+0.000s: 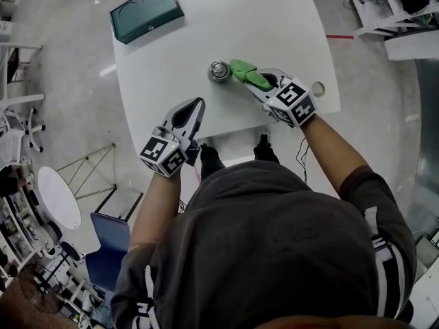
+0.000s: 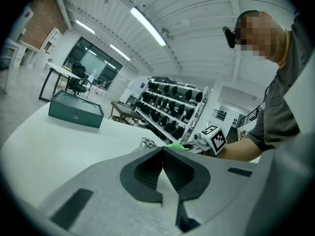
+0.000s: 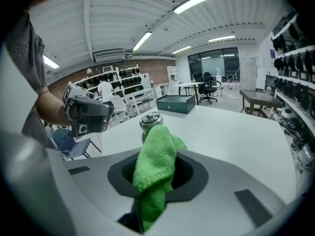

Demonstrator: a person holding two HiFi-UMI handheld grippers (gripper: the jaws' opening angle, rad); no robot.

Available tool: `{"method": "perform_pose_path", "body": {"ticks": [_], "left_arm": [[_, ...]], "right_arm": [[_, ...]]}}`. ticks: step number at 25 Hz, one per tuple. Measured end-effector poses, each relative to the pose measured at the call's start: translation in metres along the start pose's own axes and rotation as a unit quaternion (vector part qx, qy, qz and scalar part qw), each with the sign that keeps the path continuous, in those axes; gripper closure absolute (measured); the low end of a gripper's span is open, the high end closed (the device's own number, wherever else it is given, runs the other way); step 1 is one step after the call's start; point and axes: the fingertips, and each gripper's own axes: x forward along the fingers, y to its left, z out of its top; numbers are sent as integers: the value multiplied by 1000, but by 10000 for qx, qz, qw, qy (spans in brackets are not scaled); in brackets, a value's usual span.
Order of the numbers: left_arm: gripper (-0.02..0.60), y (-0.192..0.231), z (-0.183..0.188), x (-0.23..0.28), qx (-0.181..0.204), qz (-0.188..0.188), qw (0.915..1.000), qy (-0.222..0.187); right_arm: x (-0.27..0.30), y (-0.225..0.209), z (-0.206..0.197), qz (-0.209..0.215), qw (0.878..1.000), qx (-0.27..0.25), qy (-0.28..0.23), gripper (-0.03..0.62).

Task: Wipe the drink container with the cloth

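The head view looks steeply down from above the person onto the white rounded table (image 1: 274, 19). It takes in both the left gripper (image 1: 199, 103) and the right gripper (image 1: 241, 72). Each gripper view sits low and close behind its own jaws, skimming the tabletop. The two angle inward, and each catches the other gripper at its edge. The right one looks past the green terry cloth (image 3: 155, 171). All three views share the small silver metal can (image 1: 219, 70) and the dark green flat box (image 1: 146, 11).

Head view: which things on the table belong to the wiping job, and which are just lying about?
In the job:
drink container
green cloth, clamped in the right tongs
left tongs, shut and empty

Lying about:
dark green box at the far left corner of the table
small round object at its right edge
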Motion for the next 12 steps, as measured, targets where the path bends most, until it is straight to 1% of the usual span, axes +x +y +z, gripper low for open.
{"method": "perform_pose_path", "body": {"ticks": [6,12], "left_arm": [[577,3,-9,-3,-61,10,10000,62],[577,7,-16,-6,-118,25,9999,106]], "right_arm": [[17,1,-15,-26,9997,-49,227,530],[36,-7,-32,-114,9986,-31,516,530]]}}
